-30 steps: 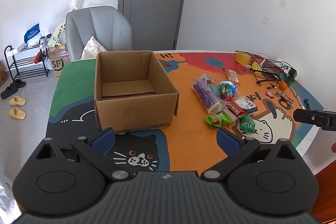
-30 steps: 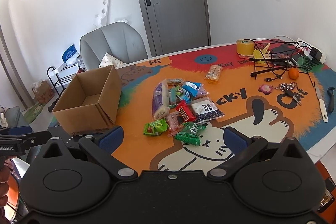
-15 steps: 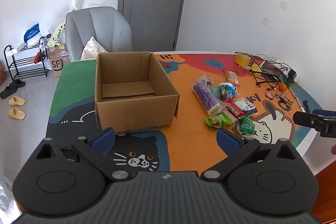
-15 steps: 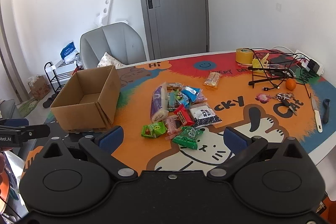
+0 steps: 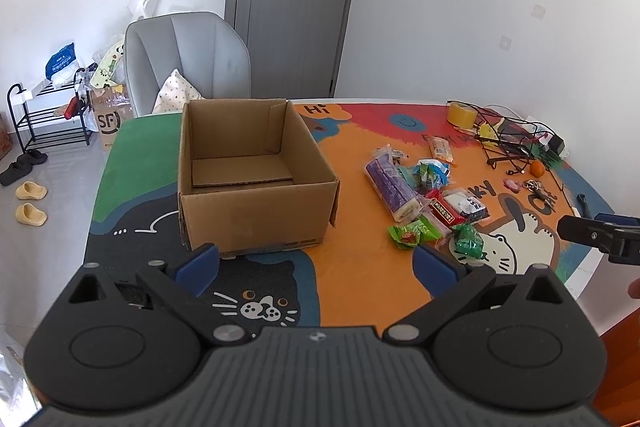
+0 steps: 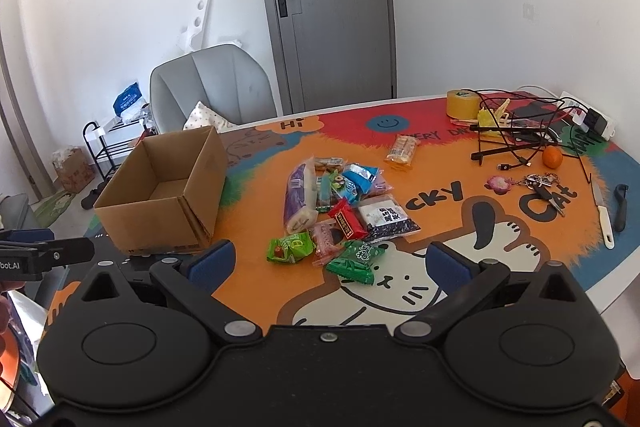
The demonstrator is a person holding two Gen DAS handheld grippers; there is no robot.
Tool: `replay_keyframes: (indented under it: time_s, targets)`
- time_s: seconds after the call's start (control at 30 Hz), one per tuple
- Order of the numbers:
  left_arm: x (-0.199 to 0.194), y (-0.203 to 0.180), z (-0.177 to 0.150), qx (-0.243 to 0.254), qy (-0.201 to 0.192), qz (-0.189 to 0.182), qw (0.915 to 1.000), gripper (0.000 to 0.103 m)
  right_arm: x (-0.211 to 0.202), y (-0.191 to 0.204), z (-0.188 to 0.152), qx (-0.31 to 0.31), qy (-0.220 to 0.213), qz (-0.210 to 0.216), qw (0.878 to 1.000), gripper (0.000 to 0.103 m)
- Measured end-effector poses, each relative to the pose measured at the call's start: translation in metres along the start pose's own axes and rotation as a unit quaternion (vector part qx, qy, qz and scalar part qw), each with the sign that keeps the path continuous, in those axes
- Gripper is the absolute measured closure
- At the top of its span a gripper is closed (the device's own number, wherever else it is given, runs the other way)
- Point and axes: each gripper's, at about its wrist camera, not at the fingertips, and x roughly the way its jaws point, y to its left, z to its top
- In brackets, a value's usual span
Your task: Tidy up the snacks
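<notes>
— Where are the snacks (image 6: pixel 340 211)?
— Heaped mid-frame on the table (image 6: pixel 440 167), right of the empty cardboard box (image 6: pixel 168 195).
— And the grippers?
— Left gripper (image 5: pixel 316 259) and right gripper (image 6: pixel 330 263) — both jaws spread wide, holding nothing.

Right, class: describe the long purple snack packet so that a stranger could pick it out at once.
Start at the open brown cardboard box on the colourful cat-print table mat; the snack pile lies to its right. At the pile's box-side edge lies the long purple snack packet, a tube running front to back. It is the longest packet and the only purple one.
</notes>
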Motion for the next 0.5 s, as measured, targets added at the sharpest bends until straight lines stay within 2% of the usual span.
replay_keyframes:
  time_s: [0.5]
  targets:
    - [-0.0016,-0.0001,-0.0006,-0.006,-0.003,-0.003,1.0000,0.001,0.0015,-0.0020,-0.0016,0.003,0.004,-0.001,1.000,0.000]
